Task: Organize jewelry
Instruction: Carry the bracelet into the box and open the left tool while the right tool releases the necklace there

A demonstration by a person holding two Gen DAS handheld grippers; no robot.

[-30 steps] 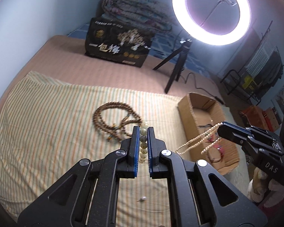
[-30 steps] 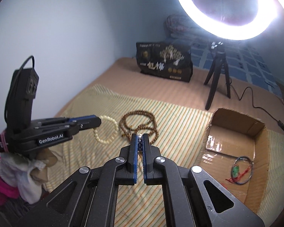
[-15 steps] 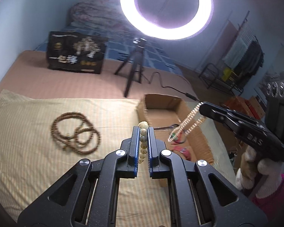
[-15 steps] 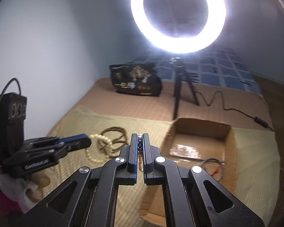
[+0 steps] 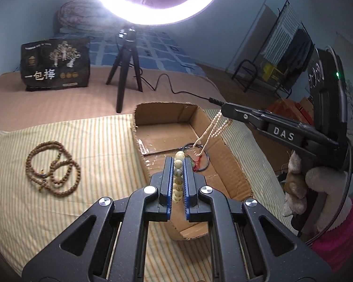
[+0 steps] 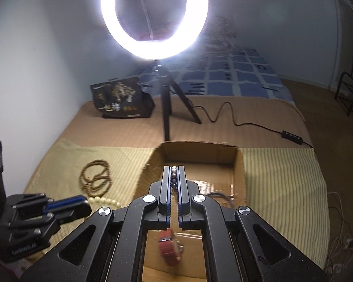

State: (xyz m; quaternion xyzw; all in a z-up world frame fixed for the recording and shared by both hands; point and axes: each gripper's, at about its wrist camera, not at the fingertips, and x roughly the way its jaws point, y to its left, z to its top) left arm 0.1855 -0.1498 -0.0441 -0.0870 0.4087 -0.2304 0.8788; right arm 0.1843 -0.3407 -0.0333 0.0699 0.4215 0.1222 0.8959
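Cardboard box (image 5: 233,164), frame centre: bangle (image 5: 206,162) and red strap (image 6: 169,246) already inside. Left gripper (image 5: 176,176) clamps cream bead bracelet (image 5: 178,164); right gripper (image 6: 174,183) clamps fine pearl strand (image 5: 214,129) over box. Brown mala (image 5: 53,166), left, remains unsorted.

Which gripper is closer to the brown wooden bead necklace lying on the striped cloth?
Left. The left gripper, shut on a cream bead bracelet, hangs beside the brown wooden bead necklace. The right gripper is farther off, over the cardboard box.
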